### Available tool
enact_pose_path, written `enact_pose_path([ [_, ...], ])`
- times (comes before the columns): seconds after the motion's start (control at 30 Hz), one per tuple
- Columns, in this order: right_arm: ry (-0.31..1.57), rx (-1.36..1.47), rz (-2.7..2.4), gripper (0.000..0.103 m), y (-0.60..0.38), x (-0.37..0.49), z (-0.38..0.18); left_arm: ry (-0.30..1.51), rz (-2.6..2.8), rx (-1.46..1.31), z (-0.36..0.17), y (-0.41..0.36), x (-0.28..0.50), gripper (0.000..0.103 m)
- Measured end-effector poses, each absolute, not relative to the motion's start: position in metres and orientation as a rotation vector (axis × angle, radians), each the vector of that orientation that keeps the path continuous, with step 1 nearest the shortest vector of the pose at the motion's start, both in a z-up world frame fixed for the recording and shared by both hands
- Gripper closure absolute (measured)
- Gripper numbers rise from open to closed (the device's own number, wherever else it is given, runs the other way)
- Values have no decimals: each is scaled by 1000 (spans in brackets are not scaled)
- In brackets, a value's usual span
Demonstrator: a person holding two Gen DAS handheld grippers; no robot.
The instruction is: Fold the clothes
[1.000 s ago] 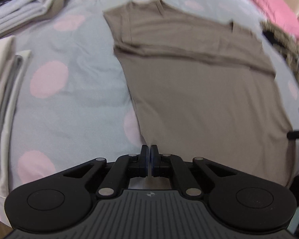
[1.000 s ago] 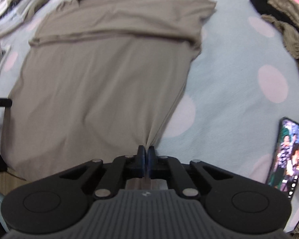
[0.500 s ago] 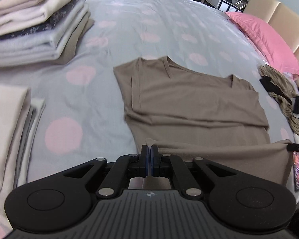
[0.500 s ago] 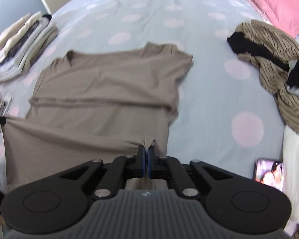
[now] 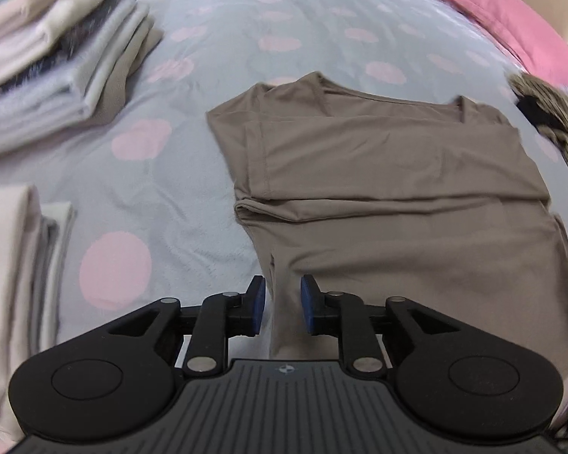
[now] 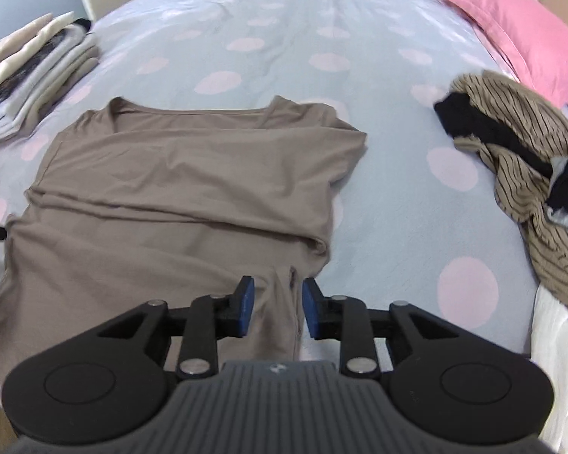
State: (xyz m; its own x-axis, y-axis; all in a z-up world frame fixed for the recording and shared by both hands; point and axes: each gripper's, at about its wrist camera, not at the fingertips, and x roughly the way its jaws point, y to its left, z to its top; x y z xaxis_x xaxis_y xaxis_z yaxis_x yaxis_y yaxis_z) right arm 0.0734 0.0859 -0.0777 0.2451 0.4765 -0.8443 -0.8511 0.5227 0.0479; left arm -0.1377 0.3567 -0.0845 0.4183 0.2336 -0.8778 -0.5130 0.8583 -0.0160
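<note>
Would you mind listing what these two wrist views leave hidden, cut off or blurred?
- Near hem of the brown T-shirt: both views, covered by the gripper bodies.
- Folded clothes stack: left wrist view, blurred and cut by the left edge, so the number of items is unclear.
- Striped garment pile: right wrist view, crumpled and running to the right edge; its type is unclear.
- Right gripper: left wrist view shows only a dark sliver at the right edge.

The stack of folded clothes [image 5: 56,64] is blurred and cut by the left edge; the striped garment [image 6: 526,159] runs off right.
</note>
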Motion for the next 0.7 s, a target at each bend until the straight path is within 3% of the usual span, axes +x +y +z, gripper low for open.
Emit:
enact_pose_path([
  [0.43,564,-1008,1366,72,37,-50,-100,1066,119,109,-88,250,-181,82],
  [0.7,355,-1290,1421,67,-1,-96,-125,1152,-6,433,-119,192,-212,71],
])
